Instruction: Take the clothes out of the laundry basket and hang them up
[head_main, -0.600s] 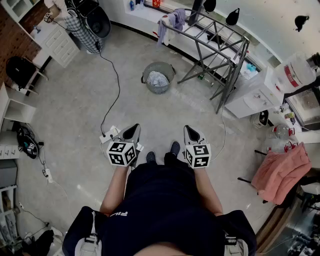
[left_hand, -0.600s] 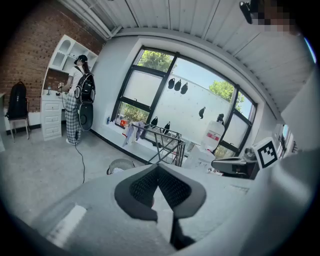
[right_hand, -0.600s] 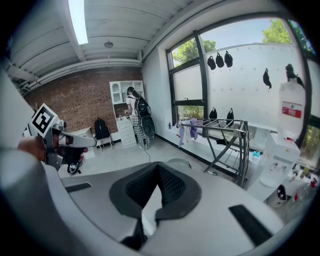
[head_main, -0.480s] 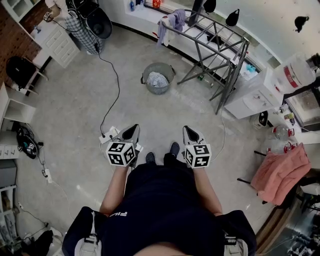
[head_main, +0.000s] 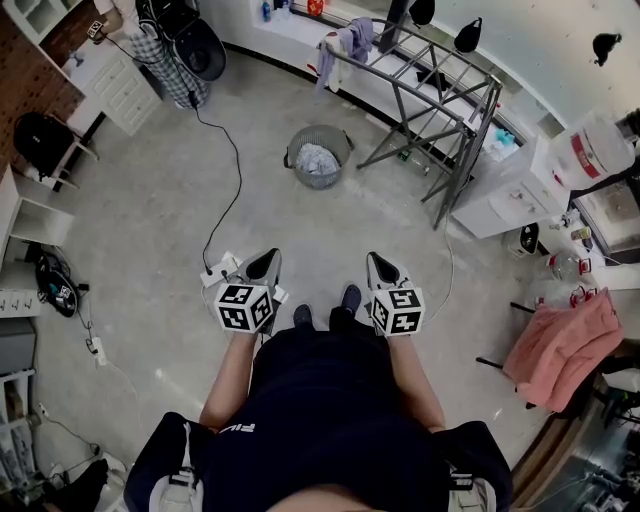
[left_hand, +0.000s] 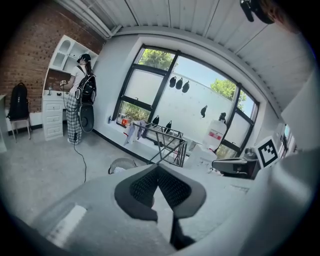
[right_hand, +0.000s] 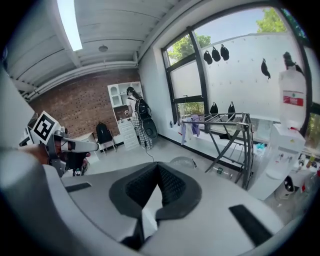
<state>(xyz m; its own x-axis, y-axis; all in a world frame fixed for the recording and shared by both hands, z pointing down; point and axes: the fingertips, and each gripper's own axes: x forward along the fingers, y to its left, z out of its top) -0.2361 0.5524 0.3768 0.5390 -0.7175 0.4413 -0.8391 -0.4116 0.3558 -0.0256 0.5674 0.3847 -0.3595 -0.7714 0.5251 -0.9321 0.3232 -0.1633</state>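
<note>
At my far left a white chest of drawers (head_main: 122, 88) stands against the brick wall, and a person (left_hand: 80, 97) in checked trousers with a dark backpack stands beside it. From there a black cable (head_main: 228, 185) runs across the grey floor to a power strip just beside my left tongs (head_main: 265, 262). These tongs are pressed together with nothing between them, and my own view along them shows the ribbed pads meeting at the tip. Well ahead of me, roughly between the lines of both tongs, is the laundry basket (head_main: 341, 136). It is round, made of grey wire mesh, and stands upright on the floor. The clothes (head_main: 316, 160) lie inside it as a pale crumpled heap of white and light blue, below the rim. My right tongs (head_main: 380, 265) are likewise closed and empty, pointing forward and down. Just right of the basket is the grey metal drying rack (head_main: 430, 105) by the window, with a purple garment (head_main: 352, 40) draped over its left end. At my far right a pink cloth (head_main: 558, 345) hangs over something I cannot make out.
</note>
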